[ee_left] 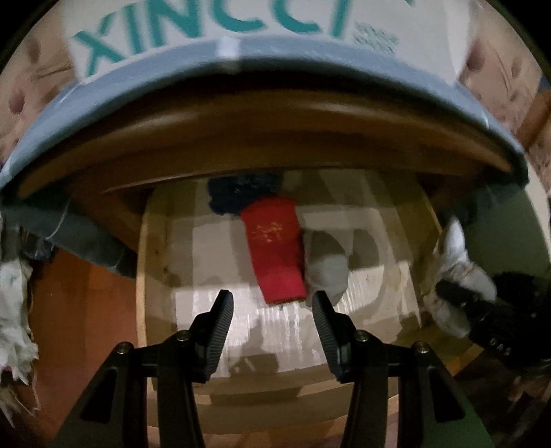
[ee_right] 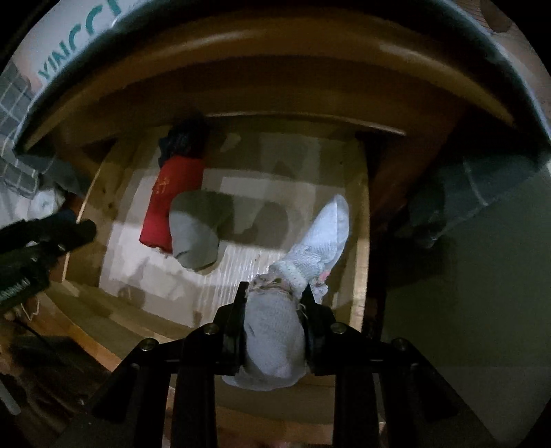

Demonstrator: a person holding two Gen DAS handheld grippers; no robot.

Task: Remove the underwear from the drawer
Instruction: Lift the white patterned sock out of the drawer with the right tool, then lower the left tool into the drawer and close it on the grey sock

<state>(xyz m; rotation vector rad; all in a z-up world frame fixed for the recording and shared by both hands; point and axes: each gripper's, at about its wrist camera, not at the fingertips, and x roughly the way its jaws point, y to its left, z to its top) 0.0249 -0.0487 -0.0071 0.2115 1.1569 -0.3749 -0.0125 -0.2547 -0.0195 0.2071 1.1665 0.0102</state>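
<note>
The open wooden drawer (ee_left: 151, 262) holds a red folded underwear (ee_left: 275, 251), a grey one (ee_left: 327, 268) beside it and a dark blue one (ee_left: 241, 193) at the back. My left gripper (ee_left: 272, 303) is open and empty, just in front of the red piece. My right gripper (ee_right: 273, 296) is shut on a white underwear with lace trim (ee_right: 310, 248), held above the drawer's right side (ee_right: 360, 241). It also shows in the left wrist view (ee_left: 454, 275). The red (ee_right: 172, 193), grey (ee_right: 196, 234) and dark (ee_right: 182, 138) pieces also show in the right wrist view.
A bed edge with a grey sheet (ee_left: 241, 62) and a white bag with teal letters (ee_left: 206, 24) overhangs the drawer. The drawer bottom is lined with pale paper (ee_left: 213, 248). White fabric (ee_left: 13, 310) hangs at the left. Green floor (ee_right: 465, 293) lies to the right.
</note>
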